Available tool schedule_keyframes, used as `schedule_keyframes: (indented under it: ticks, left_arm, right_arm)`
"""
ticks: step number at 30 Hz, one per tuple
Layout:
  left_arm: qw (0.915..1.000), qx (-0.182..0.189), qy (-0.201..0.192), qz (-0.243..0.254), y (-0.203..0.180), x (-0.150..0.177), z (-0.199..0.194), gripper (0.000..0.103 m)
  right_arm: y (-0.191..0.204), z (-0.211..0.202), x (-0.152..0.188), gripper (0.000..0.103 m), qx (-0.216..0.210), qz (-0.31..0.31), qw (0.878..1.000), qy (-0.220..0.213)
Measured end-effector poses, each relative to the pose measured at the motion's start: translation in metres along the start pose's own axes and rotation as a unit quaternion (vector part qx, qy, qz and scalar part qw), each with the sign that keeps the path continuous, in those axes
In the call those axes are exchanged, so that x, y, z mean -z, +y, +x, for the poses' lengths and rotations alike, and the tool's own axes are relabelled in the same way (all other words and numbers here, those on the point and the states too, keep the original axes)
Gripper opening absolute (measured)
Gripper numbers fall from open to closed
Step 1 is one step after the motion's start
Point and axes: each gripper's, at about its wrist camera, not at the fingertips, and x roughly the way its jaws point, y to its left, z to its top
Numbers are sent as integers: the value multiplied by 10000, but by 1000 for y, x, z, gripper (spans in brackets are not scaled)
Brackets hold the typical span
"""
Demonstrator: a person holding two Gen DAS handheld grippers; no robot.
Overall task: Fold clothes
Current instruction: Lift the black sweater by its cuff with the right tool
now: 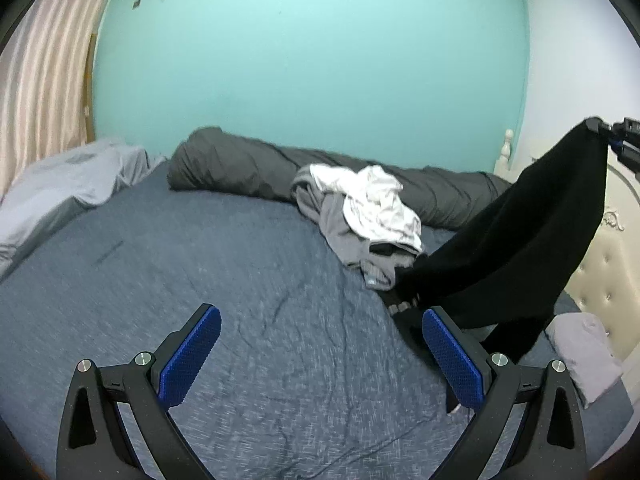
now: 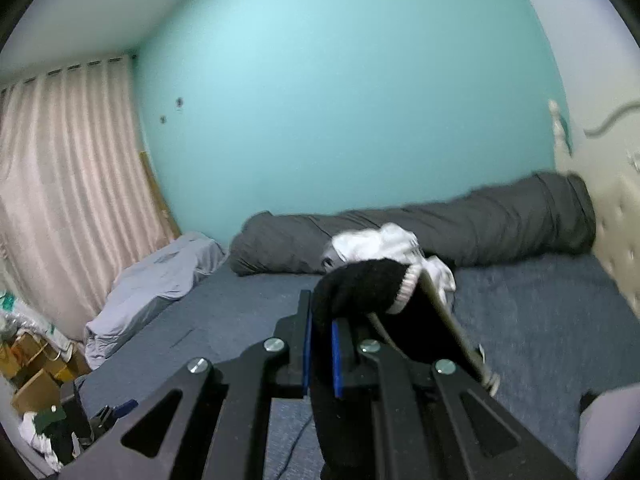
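Blue bed (image 1: 200,248) carries one heap of clothes (image 1: 360,212). Right gripper (image 2: 321,344) jaws clench one black garment (image 1: 512,248), lifted beside the heap. Left gripper (image 1: 320,354) jaws gape, empty, left of it.

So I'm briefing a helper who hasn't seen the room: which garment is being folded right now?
Start at the blue bed, then its right side near the cream headboard. The black garment hangs there from the right gripper, the only piece lifted off the clothes pile.
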Motion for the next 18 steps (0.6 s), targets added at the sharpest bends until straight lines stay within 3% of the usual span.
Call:
schedule_keyframes:
  ticks: [8, 11, 18]
  left_arm:
    - [9996, 184, -196, 96, -14, -29, -51, 103]
    - [9991, 346, -170, 165, -21, -31, -61, 103]
    - [9969, 723, 38, 320, -33, -20, -73, 103]
  right_arm:
    - [56, -44, -39, 7, -587, -434, 9971, -236]
    - [76, -42, -37, 7, -781, -592, 9952, -41]
    - [86, 5, 23, 7, -870, -460, 9910, 903]
